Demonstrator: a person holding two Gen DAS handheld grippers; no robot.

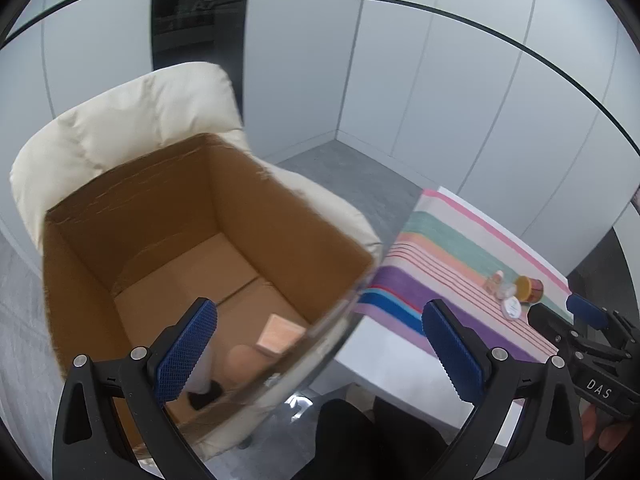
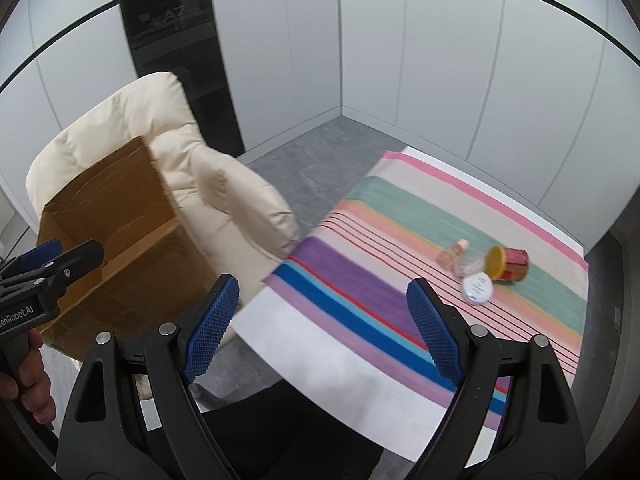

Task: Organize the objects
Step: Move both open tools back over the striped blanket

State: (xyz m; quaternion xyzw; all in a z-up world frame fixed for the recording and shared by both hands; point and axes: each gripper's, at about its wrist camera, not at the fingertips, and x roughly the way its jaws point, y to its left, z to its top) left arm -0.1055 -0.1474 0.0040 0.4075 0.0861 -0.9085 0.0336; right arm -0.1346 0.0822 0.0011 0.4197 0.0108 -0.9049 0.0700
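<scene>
An open cardboard box (image 1: 296, 216) (image 2: 132, 200) sits on a cream armchair (image 1: 132, 116) (image 2: 224, 184). Inside lie a flat tan square piece (image 1: 280, 336), a rounded peach object (image 1: 244, 360) and a white item with a black end (image 1: 204, 388). My left gripper (image 1: 320, 356) is open and empty above the box's near corner. On the striped cloth (image 2: 360, 280) lie a red can with a yellow lid (image 2: 508, 264) (image 1: 528, 288), a white round lidded jar (image 2: 478, 286) (image 1: 512, 308) and a small clear bottle (image 2: 452, 254). My right gripper (image 2: 324, 332) is open and empty over the cloth's near edge.
The cloth covers a white table (image 2: 340, 380) to the right of the armchair. Grey floor (image 2: 312, 160) lies between chair and table, with white wall panels and a dark column (image 2: 176, 40) behind. The right gripper also shows in the left wrist view (image 1: 588, 332).
</scene>
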